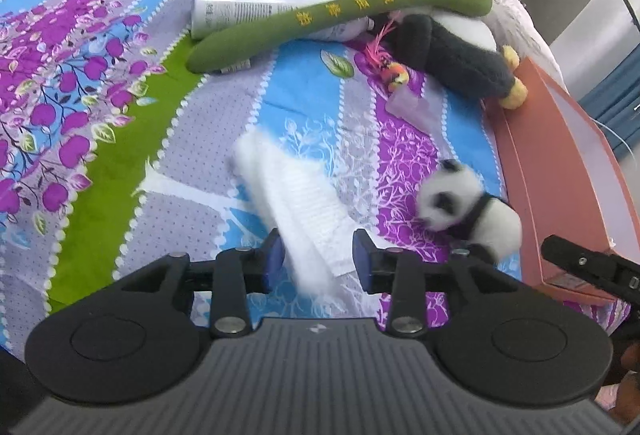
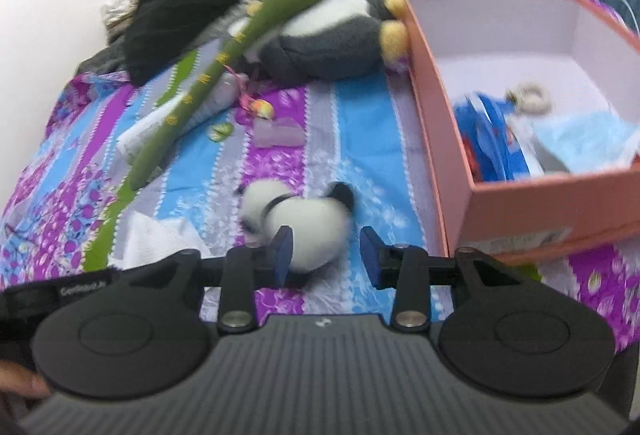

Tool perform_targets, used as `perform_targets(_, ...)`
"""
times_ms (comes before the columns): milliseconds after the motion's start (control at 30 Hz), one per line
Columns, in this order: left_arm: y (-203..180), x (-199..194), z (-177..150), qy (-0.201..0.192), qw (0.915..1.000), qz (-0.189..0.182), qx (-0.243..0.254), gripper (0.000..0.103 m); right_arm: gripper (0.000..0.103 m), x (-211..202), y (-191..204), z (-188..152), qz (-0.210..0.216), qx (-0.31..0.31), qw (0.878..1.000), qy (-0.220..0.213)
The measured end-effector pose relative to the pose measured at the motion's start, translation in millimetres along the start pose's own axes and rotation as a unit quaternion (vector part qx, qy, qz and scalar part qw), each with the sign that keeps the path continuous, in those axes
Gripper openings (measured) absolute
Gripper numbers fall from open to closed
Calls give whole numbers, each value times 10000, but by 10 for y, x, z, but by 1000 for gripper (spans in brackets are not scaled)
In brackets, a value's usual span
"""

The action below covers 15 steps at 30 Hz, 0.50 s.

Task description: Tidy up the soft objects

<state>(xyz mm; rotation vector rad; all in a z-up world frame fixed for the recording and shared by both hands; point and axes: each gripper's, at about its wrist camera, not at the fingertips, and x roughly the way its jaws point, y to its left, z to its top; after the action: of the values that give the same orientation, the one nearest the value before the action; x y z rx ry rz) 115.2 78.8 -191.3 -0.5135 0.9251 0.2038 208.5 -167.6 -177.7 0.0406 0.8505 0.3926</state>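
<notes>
Panda toy (image 2: 298, 223) — small and fluffy — lies on the bed (image 2: 360, 123) beside the pink box (image 2: 560, 211), between the right hand-held gripper's (image 2: 326, 253) spread fingers. Left hand-held gripper (image 1: 318, 259) spread too — white cloth (image 1: 288, 195) between.

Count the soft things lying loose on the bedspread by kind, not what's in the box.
Plush animals: 2, the small panda and the big penguin
Long green plush stick: 1
White fluffy cloth: 1
Total: 4
</notes>
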Motion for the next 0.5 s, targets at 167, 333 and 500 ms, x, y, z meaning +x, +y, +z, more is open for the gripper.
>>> perform_targets(167,0,-12,29,-66,10000,37,25,46,40,19,175,69,231,-656,9974,-176)
perform_targets(333,42,18,26,-49,10000,38,-22,46,40,290,256,172,47,-1430,9897,-20)
perform_targets(500,77,56,22,-37,10000,61,-60,46,40,604,245,205,76,-2032,9782,420)
